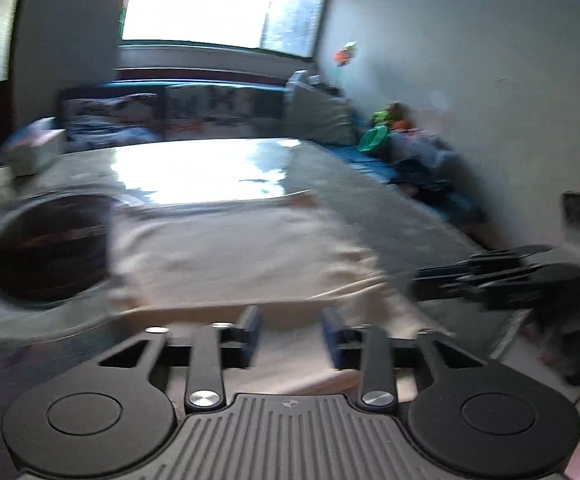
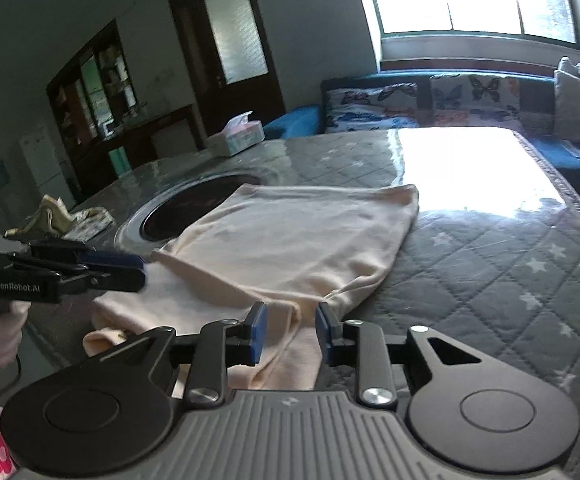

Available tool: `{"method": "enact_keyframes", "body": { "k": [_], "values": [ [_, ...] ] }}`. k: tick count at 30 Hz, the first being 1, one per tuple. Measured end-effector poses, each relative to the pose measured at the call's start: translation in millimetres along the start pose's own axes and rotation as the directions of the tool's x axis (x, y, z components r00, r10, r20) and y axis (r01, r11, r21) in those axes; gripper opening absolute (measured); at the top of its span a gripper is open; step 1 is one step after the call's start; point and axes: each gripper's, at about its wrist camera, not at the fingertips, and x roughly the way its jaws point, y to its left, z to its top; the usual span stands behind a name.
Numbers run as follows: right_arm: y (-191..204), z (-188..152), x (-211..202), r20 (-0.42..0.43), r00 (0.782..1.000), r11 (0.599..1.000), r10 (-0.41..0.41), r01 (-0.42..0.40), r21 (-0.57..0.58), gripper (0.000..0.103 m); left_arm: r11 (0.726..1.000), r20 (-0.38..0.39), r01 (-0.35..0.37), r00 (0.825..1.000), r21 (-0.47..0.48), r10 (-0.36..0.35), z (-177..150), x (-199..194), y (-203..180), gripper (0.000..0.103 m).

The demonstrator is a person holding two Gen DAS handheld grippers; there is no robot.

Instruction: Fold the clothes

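A cream garment [image 2: 290,240] lies partly folded on the grey star-quilted table [image 2: 509,264], its near end hanging over the front edge. My right gripper [image 2: 290,332] is open just above that near end, blue pads on either side of a cloth fold. My left gripper [image 1: 291,336] is open over the garment [image 1: 230,252] near its front edge; this view is blurred. The left gripper also shows in the right wrist view [image 2: 130,270] at the garment's left corner, and the right gripper shows in the left wrist view [image 1: 469,280] at the right.
A round dark recess with a metal rim [image 2: 194,208] sits in the table left of the garment. A tissue box [image 2: 236,134] stands at the far left edge, crumpled cloth [image 2: 62,220] at the left. A blue sofa with cushions [image 2: 449,96] runs behind.
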Motion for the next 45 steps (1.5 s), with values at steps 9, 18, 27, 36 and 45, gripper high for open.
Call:
{"method": "enact_keyframes", "body": {
  "k": [9,18,27,36,45],
  "values": [
    [10.5,-3.8,22.8,-0.058,0.998,1.000,0.007,-0.008,-0.014,0.027,0.986,-0.035,-0.155,0.988,-0.064,0.153,-20.5,-10.6,42.7,0.043],
    [11.5,2.0,41.6,-0.074,0.997,0.999,-0.023,0.020,-0.042,0.018,0.984,-0.060,-0.151,0.987,-0.094,0.146,-27.3,-3.9,52.3,0.021],
    [20.6,15.1,32.0,-0.023,0.999,0.996,-0.044,0.042,-0.075,0.008,0.976,-0.025,-0.178,0.984,-0.125,0.176,-30.5,-15.3,61.0,0.005],
    [11.1,12.6,31.1,-0.025,0.999,0.997,-0.046,0.045,-0.055,0.012,0.983,0.002,-0.121,0.992,-0.137,0.123,-10.3,-23.4,66.8,0.009],
    [26.7,4.7,46.9,-0.086,0.996,0.996,0.030,-0.038,-0.086,0.012,0.987,-0.052,-0.096,0.995,-0.131,0.090,7.6,34.8,76.2,0.009]
  ]
}}
